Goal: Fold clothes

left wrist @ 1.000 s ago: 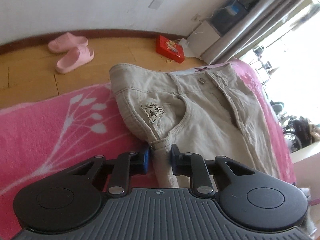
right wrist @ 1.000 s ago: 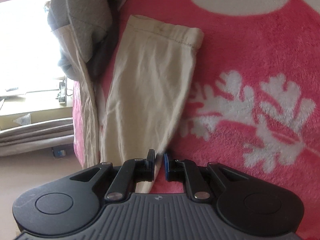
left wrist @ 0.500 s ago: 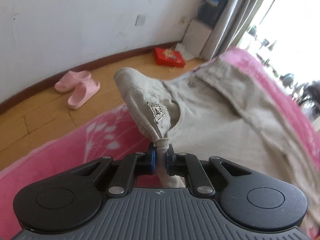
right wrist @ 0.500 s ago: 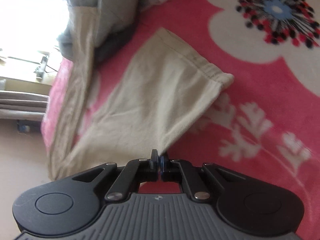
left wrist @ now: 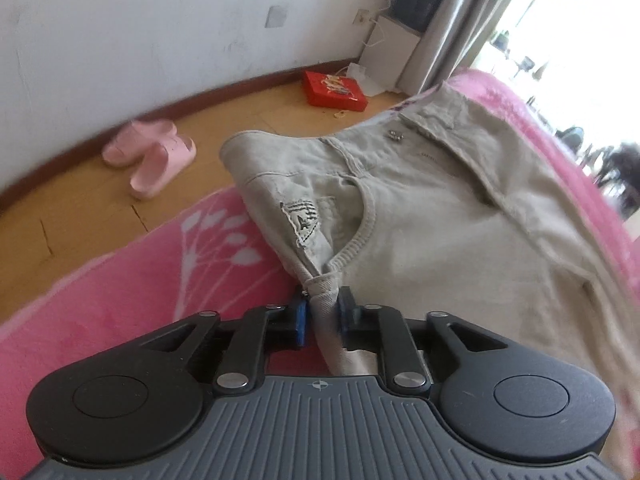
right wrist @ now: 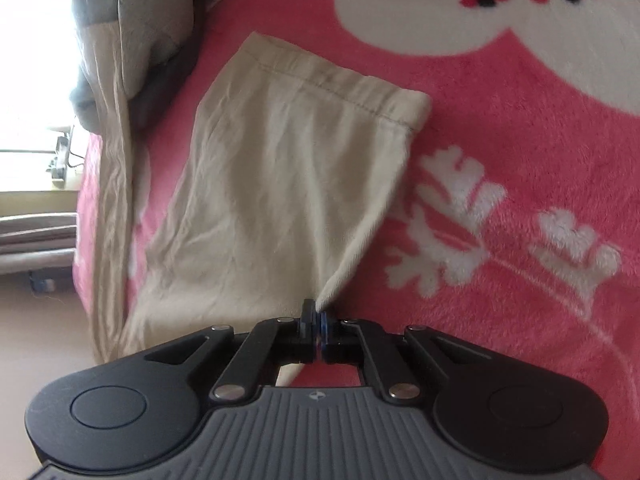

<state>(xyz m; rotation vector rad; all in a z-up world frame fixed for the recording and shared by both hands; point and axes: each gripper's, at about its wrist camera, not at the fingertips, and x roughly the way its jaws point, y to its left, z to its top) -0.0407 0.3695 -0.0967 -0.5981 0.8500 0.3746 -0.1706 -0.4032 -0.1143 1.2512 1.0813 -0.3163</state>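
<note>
Left claw (left wrist: 323,312), opening, straddles trousers (left wrist: 420,240) below unreadable patch (left wrist: 299,222).

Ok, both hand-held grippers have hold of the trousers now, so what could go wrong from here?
1. The left hand-held gripper is opening around a thick bunch of the trousers at the pocket seam, so the cloth may slip out.
2. The right hand-held gripper pinches only a thin edge of the trouser leg; a tug could free it.
</note>
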